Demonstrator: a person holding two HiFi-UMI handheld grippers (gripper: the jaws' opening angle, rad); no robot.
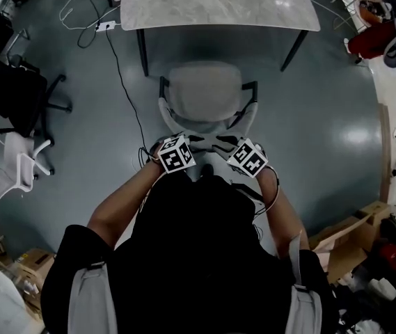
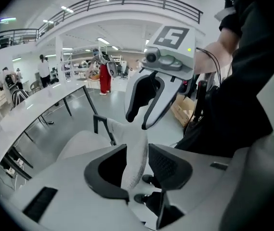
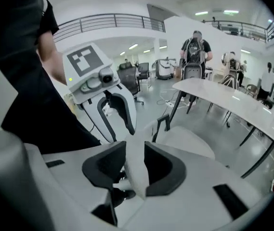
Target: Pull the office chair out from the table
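The office chair (image 1: 204, 92) has a back of matt woven cloth. The desk (image 1: 218, 2) top looks smooth and marbled; the floor (image 1: 337, 117) is glossy.

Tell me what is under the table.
Its dark legs and grey floor show beneath it; no part of the office chair does. In the head view the tabletop covers most of that space.

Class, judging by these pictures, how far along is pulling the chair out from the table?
Done: the office chair stands clear of the table, seat fully showing. In hand: left gripper and right gripper straddle its backrest, jaws apart, seemingly loose. Left: probably just withdrawing.
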